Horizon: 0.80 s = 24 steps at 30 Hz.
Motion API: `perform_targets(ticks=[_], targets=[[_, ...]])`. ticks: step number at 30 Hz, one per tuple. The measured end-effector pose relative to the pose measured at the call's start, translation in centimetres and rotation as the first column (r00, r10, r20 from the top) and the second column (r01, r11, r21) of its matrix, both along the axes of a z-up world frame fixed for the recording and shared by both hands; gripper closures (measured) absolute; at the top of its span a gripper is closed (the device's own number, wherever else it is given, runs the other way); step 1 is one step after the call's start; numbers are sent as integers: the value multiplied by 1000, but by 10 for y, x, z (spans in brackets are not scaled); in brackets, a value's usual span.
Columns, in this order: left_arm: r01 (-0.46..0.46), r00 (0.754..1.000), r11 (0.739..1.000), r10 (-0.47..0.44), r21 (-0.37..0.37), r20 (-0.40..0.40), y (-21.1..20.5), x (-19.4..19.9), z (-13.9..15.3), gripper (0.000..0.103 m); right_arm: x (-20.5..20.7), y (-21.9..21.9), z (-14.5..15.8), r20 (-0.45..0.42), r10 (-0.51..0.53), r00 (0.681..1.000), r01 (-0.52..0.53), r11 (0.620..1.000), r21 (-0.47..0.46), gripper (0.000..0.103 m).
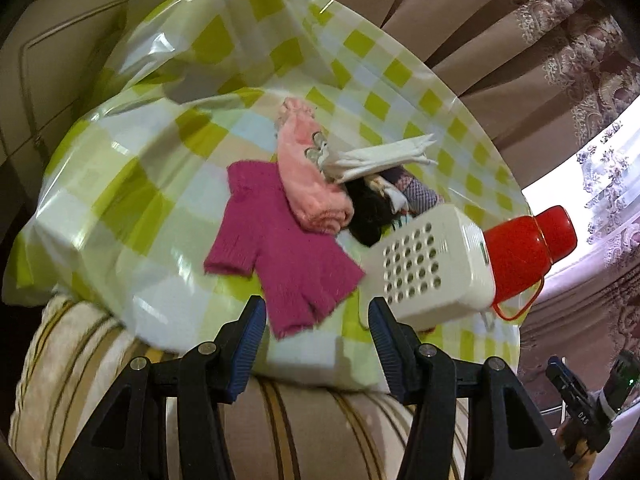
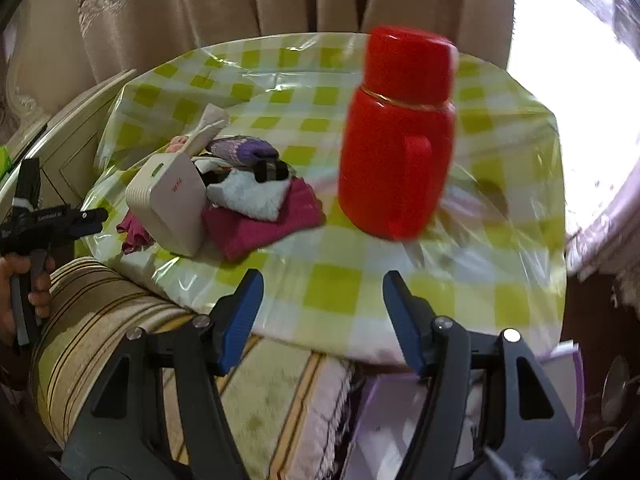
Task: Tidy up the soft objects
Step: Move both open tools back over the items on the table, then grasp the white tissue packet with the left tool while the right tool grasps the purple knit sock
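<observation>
Left wrist view, left to right. Magenta knit glove (image 1: pixel 276 256) lies flat mid-frame on the checked tablecloth (image 1: pixel 132 184), just above the left gripper (image 1: pixel 316 320), whose jaws stand apart with nothing between them: released, probably lined up to take this glove first since it is the nearest loose piece. Pink fuzzy glove (image 1: pixel 308 184) overlaps the magenta one's upper edge. Right of it a white cloth (image 1: pixel 376 160) drapes over a dark garment (image 1: pixel 368 212) and a purple patterned piece (image 1: pixel 416 194); all heaped in one pile at frame centre, so the soft objects are unsorted yet. White perforated box (image 1: pixel 424 268) sits at centre right, touching the pile, likely the container for them, though its opening is not visible. Red thermos (image 1: pixel 528 248) stands just right of the box.

Right wrist view, left to right. A hand (image 2: pixel 24 280) at the left edge holds the other tool. Box and pile sit left of centre, thermos upper centre. Right gripper (image 2: pixel 324 312) at bottom centre, jaws apart, empty, over the table's near edge, well apart from the pile.
</observation>
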<state>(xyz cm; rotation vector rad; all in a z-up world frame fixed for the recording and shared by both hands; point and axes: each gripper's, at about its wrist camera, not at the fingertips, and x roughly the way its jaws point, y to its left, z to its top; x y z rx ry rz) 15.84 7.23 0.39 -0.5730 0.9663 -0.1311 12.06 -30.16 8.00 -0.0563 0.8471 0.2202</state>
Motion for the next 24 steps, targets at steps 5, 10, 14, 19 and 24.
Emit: perform_targets(ticks=[5, 10, 14, 19, 24], targets=[[15, 999, 1000, -15, 10, 29, 1, 23, 4, 49, 28, 19, 2, -11, 51, 999, -51, 999, -1, 37], [85, 993, 994, -90, 67, 78, -10, 52, 13, 49, 56, 40, 0, -24, 84, 996, -85, 996, -13, 36], [144, 982, 985, -154, 93, 106, -18, 78, 18, 49, 82, 59, -1, -35, 124, 992, -125, 992, -12, 27], [218, 963, 968, -234, 123, 135, -28, 114, 22, 49, 127, 84, -9, -77, 182, 980, -183, 983, -9, 22], [299, 937, 934, -326, 197, 127, -44, 147, 20, 49, 170, 101, -21, -121, 229, 966, -230, 973, 3, 21]])
